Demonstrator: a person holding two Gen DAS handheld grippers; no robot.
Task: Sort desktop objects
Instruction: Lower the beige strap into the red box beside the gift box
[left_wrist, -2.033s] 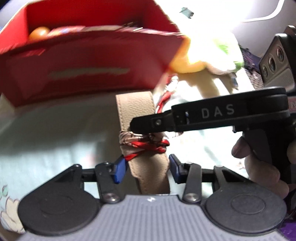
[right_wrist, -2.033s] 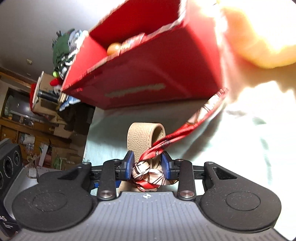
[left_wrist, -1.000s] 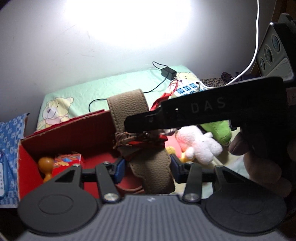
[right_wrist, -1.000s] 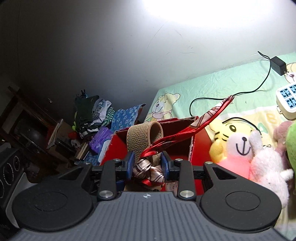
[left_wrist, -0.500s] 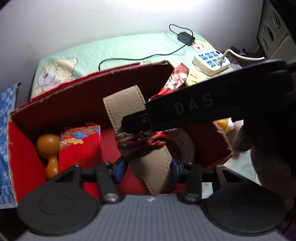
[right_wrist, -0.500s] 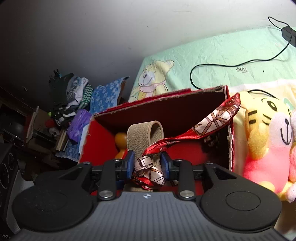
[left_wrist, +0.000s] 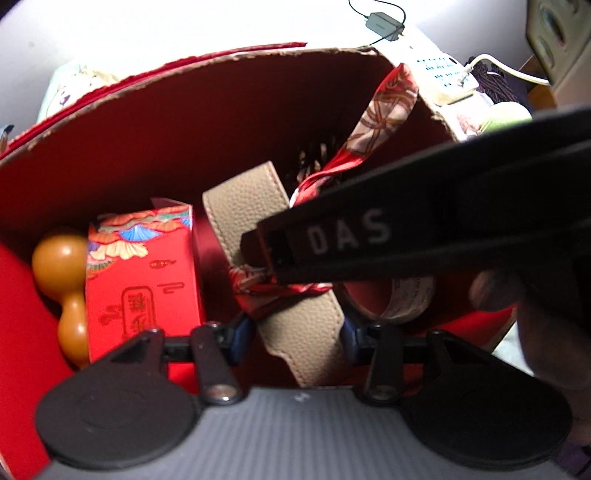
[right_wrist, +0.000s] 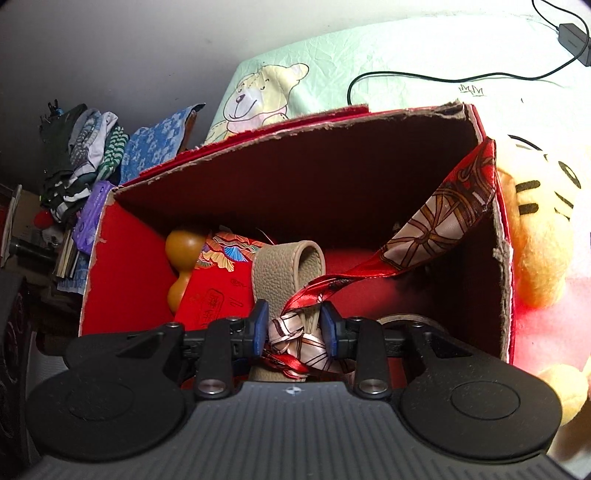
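A beige leather strap (left_wrist: 255, 218) with a red patterned ribbon (left_wrist: 380, 110) knotted round it hangs inside the open red box (left_wrist: 184, 122). My left gripper (left_wrist: 293, 330) is shut on the strap's lower end. My right gripper (right_wrist: 295, 326) is shut on the ribbon knot (right_wrist: 295, 339) around the strap (right_wrist: 280, 269); its black body crosses the left wrist view. The ribbon tail (right_wrist: 454, 210) trails over the box's right wall (right_wrist: 498, 258).
In the box lie a red printed carton (left_wrist: 140, 280), an orange gourd-shaped piece (left_wrist: 62, 280) and a tape roll (left_wrist: 402, 299). A yellow plush tiger (right_wrist: 539, 229) sits right of the box. A power strip (left_wrist: 436, 70) and cable (right_wrist: 443, 77) lie behind on the green sheet.
Both grippers have carried the strap and ribbon from the sheet, up over the box wall and down into the box. Both stay shut.
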